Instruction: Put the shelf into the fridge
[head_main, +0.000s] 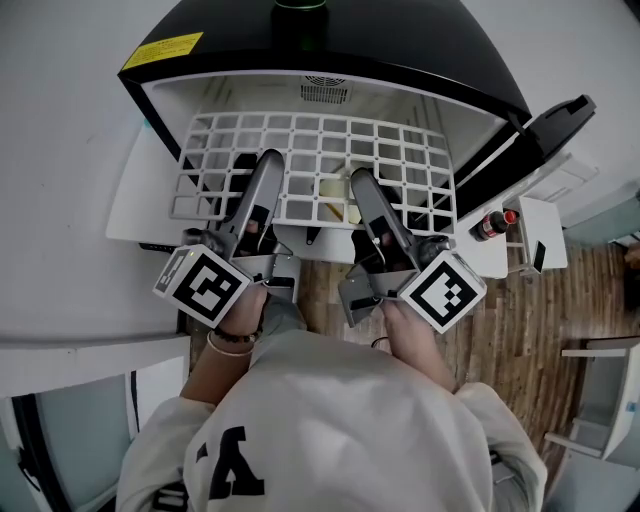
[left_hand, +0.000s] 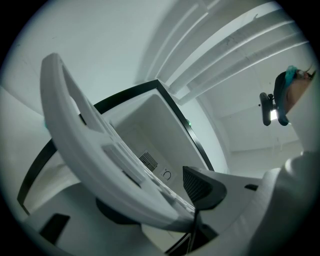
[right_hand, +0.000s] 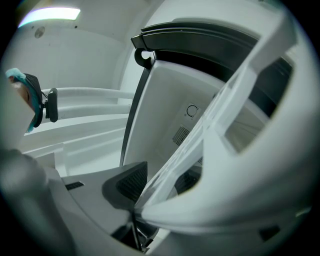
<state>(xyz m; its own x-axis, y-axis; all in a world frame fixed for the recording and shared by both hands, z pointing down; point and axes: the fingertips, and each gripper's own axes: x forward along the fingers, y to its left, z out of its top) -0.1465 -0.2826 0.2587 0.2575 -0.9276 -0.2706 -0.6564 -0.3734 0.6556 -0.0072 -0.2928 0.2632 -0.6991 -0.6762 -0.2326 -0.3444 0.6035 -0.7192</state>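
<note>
The shelf (head_main: 312, 216) lies level, partly inside the open fridge (head_main: 250, 92), with its long axis running crosswise. The left hand-held gripper (head_main: 268, 160) and right hand-held gripper (head_main: 360, 180) each pinch its near edge. It extends straight ahead of both, equally near.

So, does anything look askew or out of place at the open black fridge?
Nothing looks spilled or damaged. The white plastic grid shelf juts from the front of the black fridge, clamped by the left gripper and right gripper. A pale yellow patch shows beneath; unidentifiable.
</note>
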